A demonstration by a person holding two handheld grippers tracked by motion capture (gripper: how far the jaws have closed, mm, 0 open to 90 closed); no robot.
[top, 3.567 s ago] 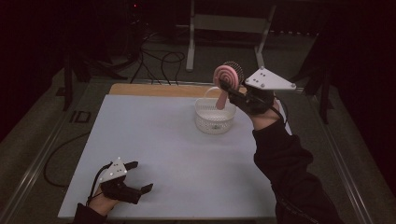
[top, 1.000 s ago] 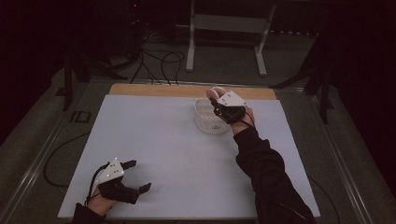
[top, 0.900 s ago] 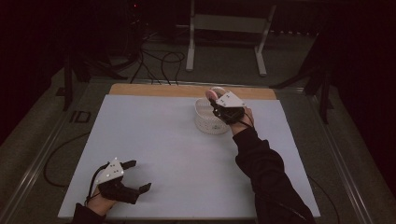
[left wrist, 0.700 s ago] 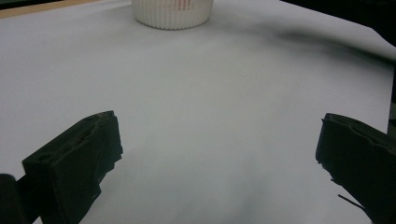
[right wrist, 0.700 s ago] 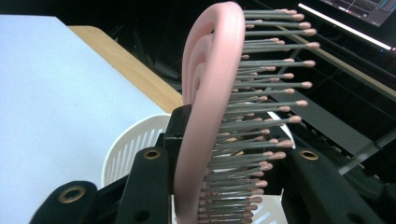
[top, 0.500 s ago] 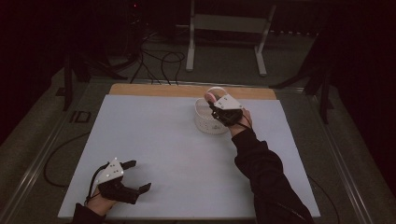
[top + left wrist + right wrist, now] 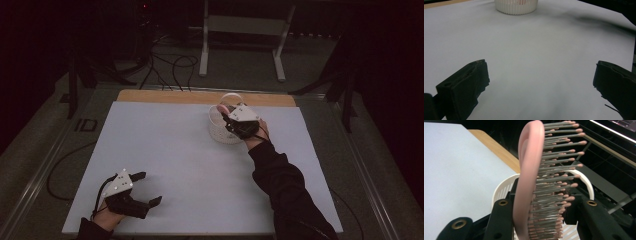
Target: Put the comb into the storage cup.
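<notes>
Dark room; cables on floor beyond a pale grey table [image 7: 175, 150] with a wood strip along the far edge. One white ribbed basket [image 7: 221, 131], far right of centre. One pink brush [image 7: 529, 180], pinched by right gripper [image 7: 234, 120] above basket. Left gripper [image 7: 145, 189] rests near the front left, jaws spread, holding nothing.

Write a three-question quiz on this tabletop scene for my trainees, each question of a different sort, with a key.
1. True or false: the left claw rests open near the table's front edge.
2. What does the right claw grip? A. a sponge B. a pink hairbrush C. a cup
3. Fill in: the brush is held over a white ribbed ____.

Key: 1 true; 2 B; 3 basket.
</notes>
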